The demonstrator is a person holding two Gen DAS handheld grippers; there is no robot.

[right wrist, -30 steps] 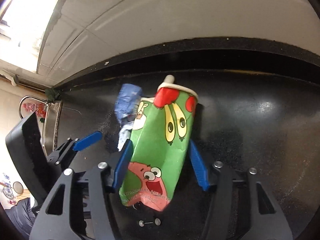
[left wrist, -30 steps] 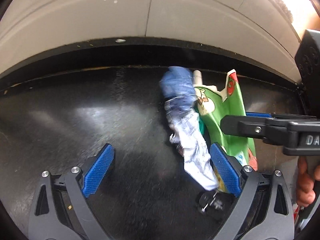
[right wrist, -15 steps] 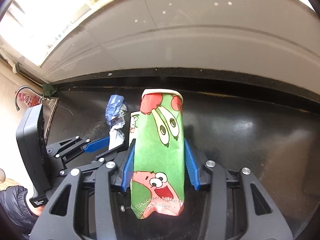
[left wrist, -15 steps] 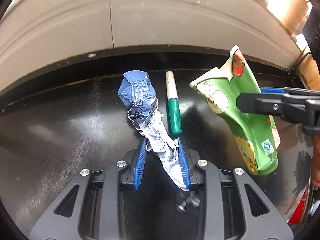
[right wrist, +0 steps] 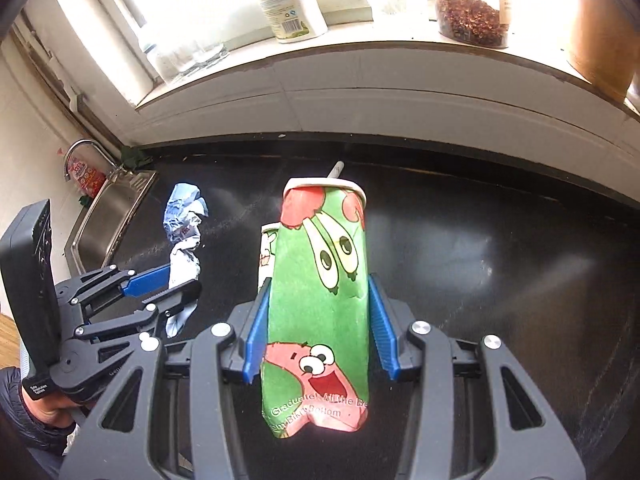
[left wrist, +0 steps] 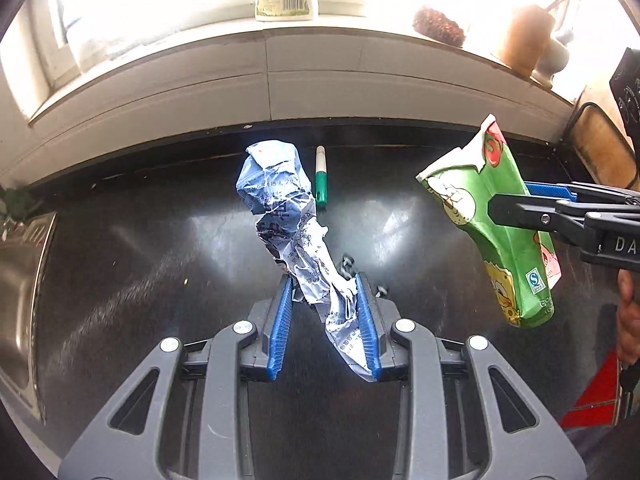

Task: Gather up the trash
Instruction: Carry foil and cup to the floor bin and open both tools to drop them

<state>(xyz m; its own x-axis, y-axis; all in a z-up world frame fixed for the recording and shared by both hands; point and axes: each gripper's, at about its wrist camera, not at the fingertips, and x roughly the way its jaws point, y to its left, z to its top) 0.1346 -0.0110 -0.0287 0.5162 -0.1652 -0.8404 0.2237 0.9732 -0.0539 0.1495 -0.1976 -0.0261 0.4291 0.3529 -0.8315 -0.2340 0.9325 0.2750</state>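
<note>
I have both pieces of trash lifted above the black desk (left wrist: 120,272): my left tool (left wrist: 324,316) is clamped on the crumpled paper (left wrist: 288,220), my right tool (right wrist: 318,320) on the flattened green cup (right wrist: 320,292). Binning them remains, I judge; a marker (left wrist: 321,178) lies near the desk's back edge.

A marker (left wrist: 321,179) lies alone on the black counter (left wrist: 140,248), near the back wall (left wrist: 320,88). The counter around the marker is bare. A sink (left wrist: 20,280) bounds the counter well left of the marker.
</note>
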